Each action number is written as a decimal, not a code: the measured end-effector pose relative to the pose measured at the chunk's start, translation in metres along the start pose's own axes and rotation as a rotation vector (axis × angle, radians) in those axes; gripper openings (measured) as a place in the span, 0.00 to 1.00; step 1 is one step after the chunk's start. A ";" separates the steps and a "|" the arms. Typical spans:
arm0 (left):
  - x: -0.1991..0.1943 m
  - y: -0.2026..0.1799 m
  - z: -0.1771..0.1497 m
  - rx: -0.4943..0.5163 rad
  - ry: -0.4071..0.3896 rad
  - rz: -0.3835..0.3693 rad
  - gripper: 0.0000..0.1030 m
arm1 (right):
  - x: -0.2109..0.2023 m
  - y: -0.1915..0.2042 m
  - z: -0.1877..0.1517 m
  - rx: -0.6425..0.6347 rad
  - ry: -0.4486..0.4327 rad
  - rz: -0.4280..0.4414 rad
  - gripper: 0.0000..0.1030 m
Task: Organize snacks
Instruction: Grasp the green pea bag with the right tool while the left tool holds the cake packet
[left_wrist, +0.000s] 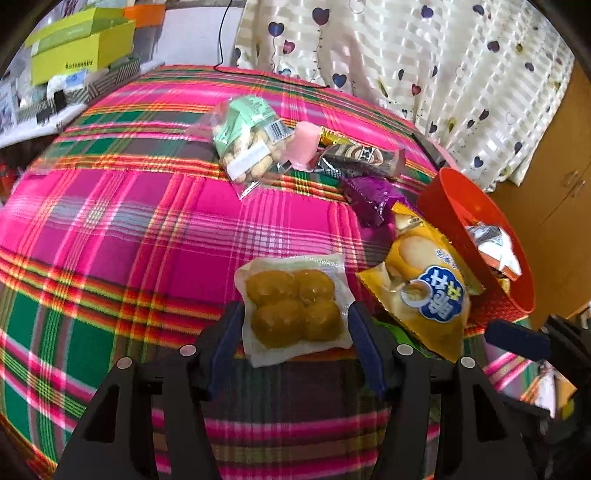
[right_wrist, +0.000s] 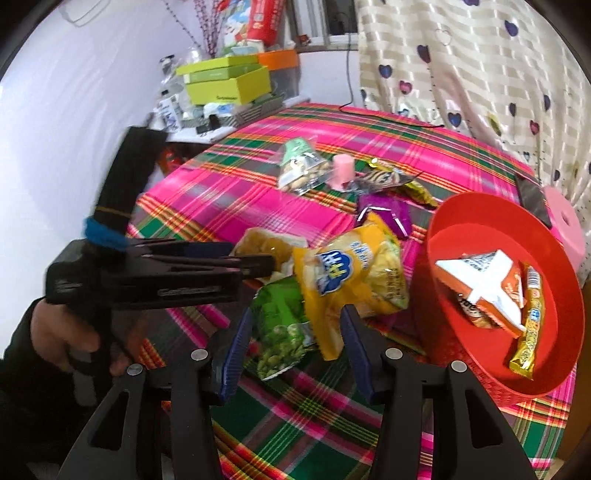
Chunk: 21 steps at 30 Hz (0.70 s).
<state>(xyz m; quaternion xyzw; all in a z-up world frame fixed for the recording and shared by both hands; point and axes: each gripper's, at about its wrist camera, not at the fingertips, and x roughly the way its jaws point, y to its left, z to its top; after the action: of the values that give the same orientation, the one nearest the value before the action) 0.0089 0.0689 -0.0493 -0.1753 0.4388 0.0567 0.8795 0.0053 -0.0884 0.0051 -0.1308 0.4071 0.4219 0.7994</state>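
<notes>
The left gripper (left_wrist: 293, 325) is spread around a clear pack of 4 yellow cakes (left_wrist: 293, 308) lying on the plaid cloth (left_wrist: 129, 221), its fingers just beside the pack's edges. The right gripper (right_wrist: 295, 343) is spread over a green bag (right_wrist: 282, 328) and a yellow bag (right_wrist: 351, 277). The red bowl (right_wrist: 461, 221) holds 3 snacks.

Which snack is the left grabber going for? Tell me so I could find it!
Look at the pink plaid tablecloth, then find the red basket at its right. Left of the basket lies a yellow bag, and beside that sits a clear packet between the open left gripper fingers. It alone shows four round golden cakes.
</notes>
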 end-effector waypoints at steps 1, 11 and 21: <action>0.000 -0.001 0.000 0.013 -0.004 0.008 0.58 | 0.001 0.001 -0.001 -0.004 0.003 0.002 0.47; -0.012 0.016 -0.011 0.040 -0.040 0.035 0.54 | 0.021 0.007 -0.004 -0.031 0.053 0.024 0.47; -0.026 0.042 -0.019 -0.008 -0.054 0.051 0.54 | 0.044 0.030 0.001 -0.139 0.100 0.021 0.47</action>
<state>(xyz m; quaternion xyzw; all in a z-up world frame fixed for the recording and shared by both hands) -0.0321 0.1023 -0.0502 -0.1663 0.4190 0.0854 0.8886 -0.0037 -0.0451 -0.0236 -0.2023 0.4177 0.4506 0.7626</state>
